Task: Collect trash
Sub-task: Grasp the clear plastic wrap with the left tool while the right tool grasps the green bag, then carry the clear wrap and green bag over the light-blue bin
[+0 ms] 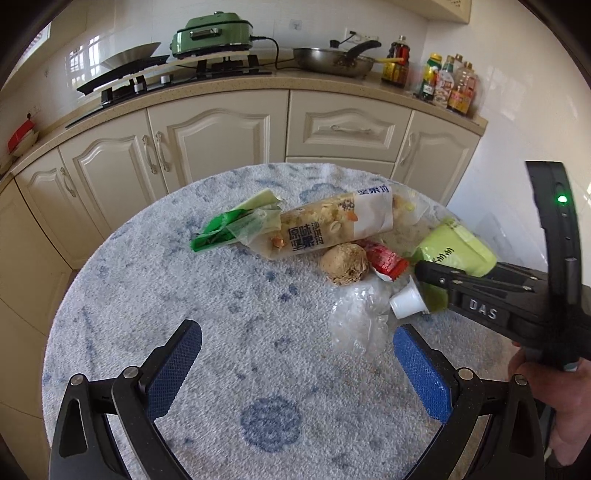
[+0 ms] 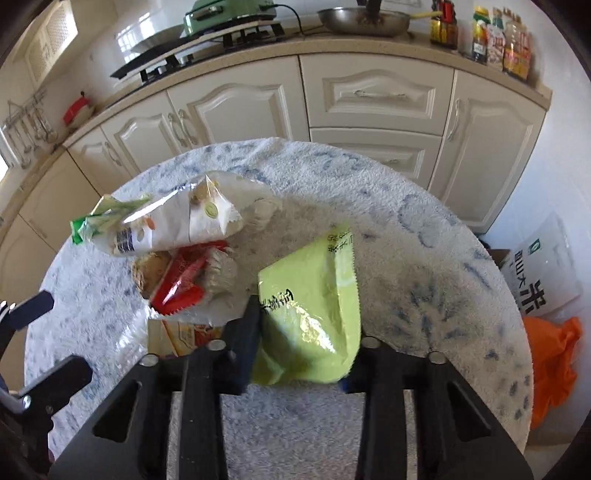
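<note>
Nearest in the left wrist view, the left gripper (image 1: 295, 354) hovers over a round table covered with a blue-and-white fleecy cloth (image 1: 184, 295). Its two blue-padded fingers stand wide apart with nothing between them, aimed at a crumpled clear plastic bag (image 1: 354, 321) just ahead, probably ready to take the next piece.

In the right wrist view, the right gripper (image 2: 299, 354) is clamped on a lime-green pouch (image 2: 314, 306). The pouch's lower part is pinched and creased between the fingers, while its upper part fans out past them, so it looks gripped low to keep the floppy film from sliding free. From the left view, a small white spout cap (image 1: 406, 306) sticks out beside the right gripper; it seems to belong to the pouch, though the join is hidden. A person's hand (image 1: 554, 406) holds that gripper's handle at the right edge.

Just beyond lies the rest of the trash, heaped together in the middle of the table: a red wrapper (image 1: 384, 262) touching a lumpy brown root, perhaps ginger (image 1: 343, 264), then a long nut-bar wrapper (image 1: 332, 225) printed with Chinese text, overlapping a green-and-white wrapper (image 1: 229, 229).

Off the table's right side, an orange plastic bag (image 2: 550, 362) sits on the floor, possibly where the trash is meant to go.

Farthest are cream cabinets (image 1: 221, 136), a gas hob, a green electric cooker (image 1: 214, 33), a frying pan (image 1: 332, 61) and sauce bottles (image 1: 447, 85).
</note>
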Available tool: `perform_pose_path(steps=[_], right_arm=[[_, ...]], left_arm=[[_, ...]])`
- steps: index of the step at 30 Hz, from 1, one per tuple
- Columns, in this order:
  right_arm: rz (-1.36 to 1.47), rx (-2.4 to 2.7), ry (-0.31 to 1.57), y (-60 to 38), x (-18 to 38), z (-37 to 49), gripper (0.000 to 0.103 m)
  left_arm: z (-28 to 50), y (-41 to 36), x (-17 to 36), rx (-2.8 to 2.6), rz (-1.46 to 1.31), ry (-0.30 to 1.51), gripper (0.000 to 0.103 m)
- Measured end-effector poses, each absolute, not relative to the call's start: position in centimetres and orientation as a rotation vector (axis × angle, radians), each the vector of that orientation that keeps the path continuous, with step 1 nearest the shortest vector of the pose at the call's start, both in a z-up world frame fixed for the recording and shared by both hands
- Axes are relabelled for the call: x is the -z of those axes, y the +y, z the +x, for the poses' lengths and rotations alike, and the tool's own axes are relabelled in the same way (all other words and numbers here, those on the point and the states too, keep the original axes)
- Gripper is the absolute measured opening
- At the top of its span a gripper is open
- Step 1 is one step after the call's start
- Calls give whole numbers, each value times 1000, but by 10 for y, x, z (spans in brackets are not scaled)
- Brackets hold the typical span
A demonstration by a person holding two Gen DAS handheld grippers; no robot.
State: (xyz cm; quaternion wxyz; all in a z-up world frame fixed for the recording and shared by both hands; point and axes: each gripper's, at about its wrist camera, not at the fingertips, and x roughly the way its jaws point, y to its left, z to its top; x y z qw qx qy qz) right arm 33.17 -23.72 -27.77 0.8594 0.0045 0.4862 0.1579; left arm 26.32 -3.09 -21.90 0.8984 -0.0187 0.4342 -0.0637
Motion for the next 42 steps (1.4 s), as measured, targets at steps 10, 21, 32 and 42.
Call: perform_pose_path(steps=[10,21,32,42], right_arm=[[74,-287,1015,-281,267,303,27],[91,-279,989,-289,249,283,26],[127,-297,968,-297,235,244,26],[141,-299,925,-296,213,202,26]], left_arm=[[312,-59,255,156,9,915,96],[330,-81,269,267,-5,929,30],[299,-28,260,272,-118,925,22],[230,-18,215,276,-118,821,22]])
